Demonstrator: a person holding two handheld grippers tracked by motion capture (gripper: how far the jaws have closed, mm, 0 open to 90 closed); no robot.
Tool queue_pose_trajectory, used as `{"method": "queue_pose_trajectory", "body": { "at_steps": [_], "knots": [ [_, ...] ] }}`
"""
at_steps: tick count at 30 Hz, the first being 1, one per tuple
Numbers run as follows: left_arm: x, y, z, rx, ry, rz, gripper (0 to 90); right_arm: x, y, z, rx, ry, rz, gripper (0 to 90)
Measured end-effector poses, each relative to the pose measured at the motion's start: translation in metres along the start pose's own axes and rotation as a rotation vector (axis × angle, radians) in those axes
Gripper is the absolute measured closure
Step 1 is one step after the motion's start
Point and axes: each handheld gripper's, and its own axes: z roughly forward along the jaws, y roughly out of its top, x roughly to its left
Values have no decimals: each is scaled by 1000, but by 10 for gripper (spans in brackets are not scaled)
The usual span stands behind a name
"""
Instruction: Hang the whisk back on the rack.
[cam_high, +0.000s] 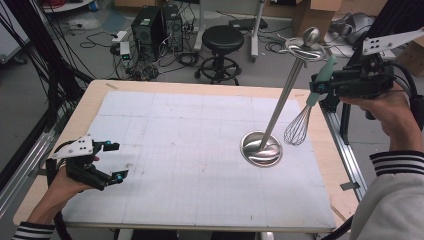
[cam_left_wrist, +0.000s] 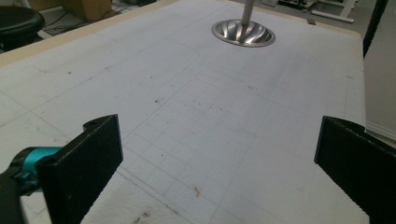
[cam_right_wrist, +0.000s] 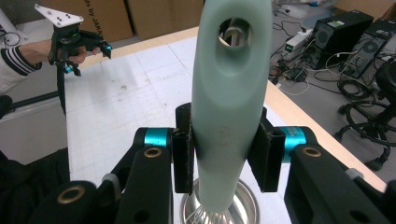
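A whisk (cam_high: 300, 122) with a pale green handle (cam_right_wrist: 229, 98) and a wire balloon head hangs in the air at the counter's right side, head down, just right of a steel stand (cam_high: 280, 107). The stand has a round dished base (cam_high: 261, 149), a slanting pole and a ball on top.

The counter (cam_high: 165, 150) is a pale wooden board covered by a white gridded mat with small stains. Beyond it lie a grey floor, a black stool (cam_high: 222, 50), computer towers (cam_high: 155, 27), tangled cables and cardboard boxes.

The right gripper (cam_right_wrist: 223, 149) is raised above the counter's right edge, its fingers clamped on the whisk handle from both sides. The left gripper (cam_high: 114, 160) rests low by the near left corner, its fingers (cam_left_wrist: 88, 158) wide apart and empty, pointing across the mat toward the stand.
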Motion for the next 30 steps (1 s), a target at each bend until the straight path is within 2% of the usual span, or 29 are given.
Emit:
{"method": "queue_pose_trajectory", "body": {
  "at_steps": [12,17,23,24,27,28,30],
  "knots": [
    [0,0,0,1,3,-2,17,1,-2,6,-11,-1,1,658],
    [0,0,0,1,6,-6,17,2,-4,7,-24,-17,-1,648],
    [1,0,0,-1,8,-5,17,9,-8,4,-41,-60,15,475],
    [0,0,0,-3,8,-5,17,10,-10,2,-42,-94,31,413],
    [1,0,0,-1,10,-3,17,10,-14,-1,-57,-106,36,373],
    [1,0,0,-2,10,-3,17,12,-19,-2,-61,-127,44,319],
    [0,0,0,-4,10,-3,17,13,-22,-2,-62,-132,44,299]
  ]
}}
